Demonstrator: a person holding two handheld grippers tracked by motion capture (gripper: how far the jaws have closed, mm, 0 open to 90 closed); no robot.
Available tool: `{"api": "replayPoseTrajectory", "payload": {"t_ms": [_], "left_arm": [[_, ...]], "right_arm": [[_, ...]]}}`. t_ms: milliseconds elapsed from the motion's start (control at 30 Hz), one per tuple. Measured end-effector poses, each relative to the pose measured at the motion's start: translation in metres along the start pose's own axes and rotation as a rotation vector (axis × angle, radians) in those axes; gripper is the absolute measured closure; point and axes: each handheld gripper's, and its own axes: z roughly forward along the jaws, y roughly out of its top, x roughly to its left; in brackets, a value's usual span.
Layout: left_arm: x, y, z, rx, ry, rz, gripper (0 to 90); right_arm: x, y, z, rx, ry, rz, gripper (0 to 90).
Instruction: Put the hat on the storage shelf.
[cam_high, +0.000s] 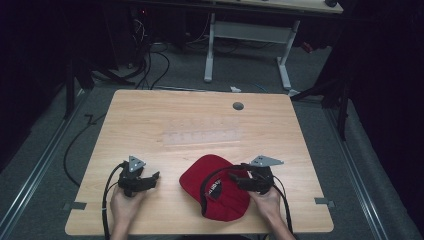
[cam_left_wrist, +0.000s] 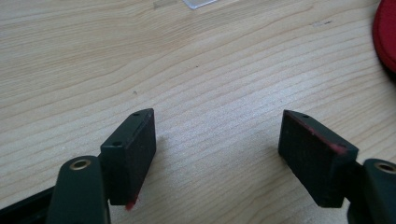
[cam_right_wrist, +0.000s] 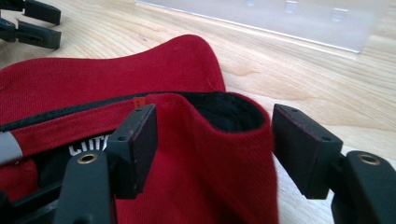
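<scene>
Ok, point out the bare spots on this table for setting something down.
Free: the far half of the table, beyond the clear plastic strip, and the near-left corner beside the left gripper. Crowded: near-right, where the red cap lies between the right gripper's open jaws.

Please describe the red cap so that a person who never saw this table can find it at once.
On the wooden table, look at the near edge, right of centre, beside the right gripper. The red cap lies there upside down, the single red, soft thing, with a black inner band.

White lettering stood inside the red cap (cam_right_wrist: 196, 70), partly hidden; only "CITI"-like strokes could be read.
</scene>
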Motion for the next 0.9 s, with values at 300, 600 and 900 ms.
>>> {"api": "replayPoseTrajectory", "payload": {"t_ms": [300,600,900], "left_arm": [[0.000,0.000,0.000,0.000,0.000,0.001,28.0],[0.000,0.000,0.000,0.001,-0.001,0.001,27.9],[0.000,0.000,0.000,0.000,-0.001,0.000,27.9]], "right_arm": [[-0.001,0.000,0.017,0.046,0.027,0.004,36.8],[-0.001,-0.006,0.028,0.114,0.027,-0.025,46.3],[0.010,-0.013,0.028,0.092,-0.051,-0.139,49.1]]}}
